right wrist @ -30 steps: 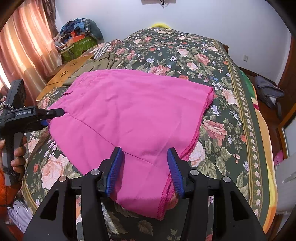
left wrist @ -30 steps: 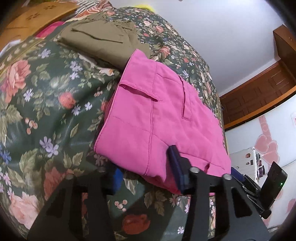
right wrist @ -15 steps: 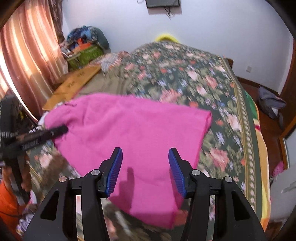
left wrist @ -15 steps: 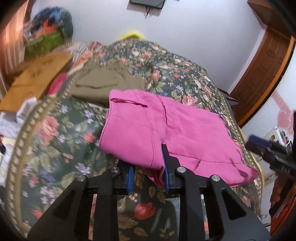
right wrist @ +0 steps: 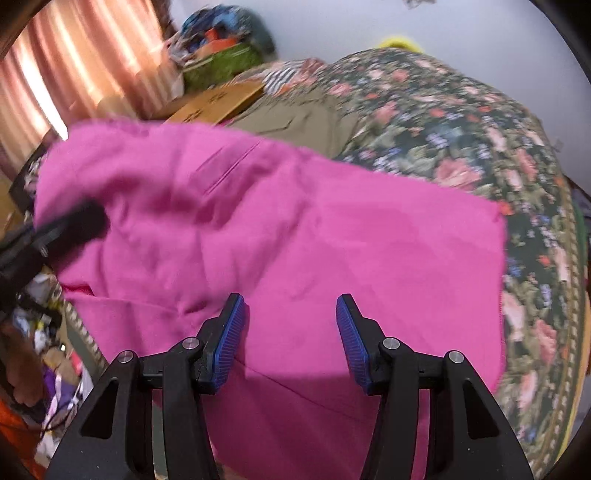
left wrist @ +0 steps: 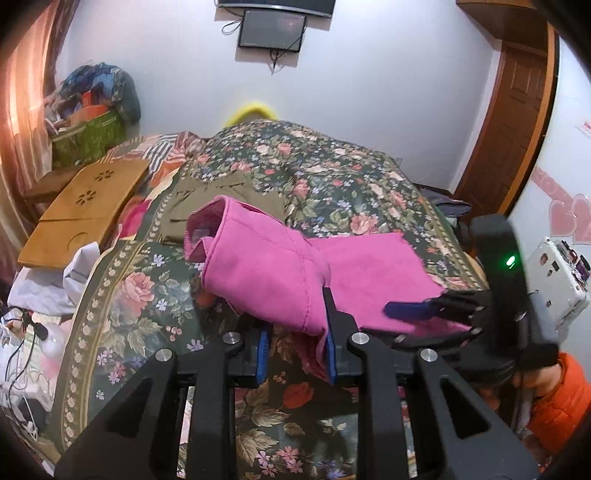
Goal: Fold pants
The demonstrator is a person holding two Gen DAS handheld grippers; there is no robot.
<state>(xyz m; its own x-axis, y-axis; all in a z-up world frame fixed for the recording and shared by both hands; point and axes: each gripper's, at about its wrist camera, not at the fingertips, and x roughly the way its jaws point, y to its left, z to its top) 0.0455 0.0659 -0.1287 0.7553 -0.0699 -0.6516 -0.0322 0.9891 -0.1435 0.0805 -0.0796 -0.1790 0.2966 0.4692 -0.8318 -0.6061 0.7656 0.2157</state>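
Observation:
The pink pants point(left wrist: 280, 273) lie partly lifted on the floral bedspread point(left wrist: 332, 192). My left gripper point(left wrist: 295, 354) is shut on the near edge of the pants, and the cloth hangs between its blue pads. My right gripper point(right wrist: 290, 343) is open, its blue pads apart just above the pink cloth point(right wrist: 332, 240). In the left wrist view the right gripper point(left wrist: 413, 310) reaches in from the right over the pants' far edge. The left gripper shows blurred at the left of the right wrist view point(right wrist: 66, 225).
Folded olive pants point(left wrist: 221, 199) lie on the bed behind the pink ones. A wooden lap tray point(left wrist: 88, 206), white cloth and cables sit left of the bed. A wooden door point(left wrist: 517, 122) is at the right. A screen point(left wrist: 273, 29) hangs on the far wall.
My left gripper has closed on the pink pants' edge and lifted it, bunching the cloth. My right gripper has moved forward over the pants and stayed open.

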